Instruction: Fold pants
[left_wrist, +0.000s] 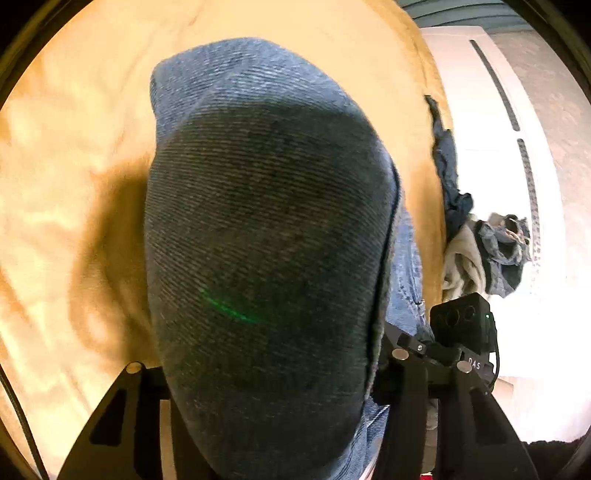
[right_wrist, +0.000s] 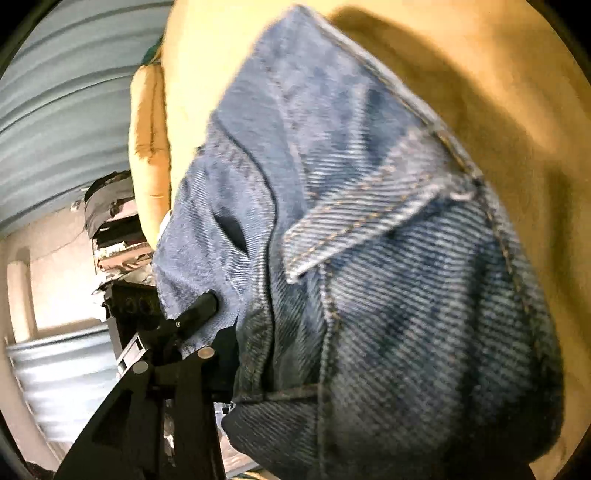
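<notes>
Blue denim pants (left_wrist: 266, 221) fill the middle of the left wrist view, draped over my left gripper (left_wrist: 266, 387) and hanging above the tan cover (left_wrist: 74, 184). The fingertips are hidden under the cloth; the jaws appear shut on it. In the right wrist view the pants (right_wrist: 388, 258) show a waistband, seams and a pocket edge, and drape over my right gripper (right_wrist: 295, 387), which appears shut on the denim. The other gripper's black body (right_wrist: 192, 314) touches the pants at the left.
The tan cover (right_wrist: 498, 92) lies under the pants. A heap of other clothes (left_wrist: 480, 243) lies off its right edge by a white surface (left_wrist: 491, 155). A dark stack of items (right_wrist: 110, 221) and a corrugated blue wall (right_wrist: 66, 92) are at the left.
</notes>
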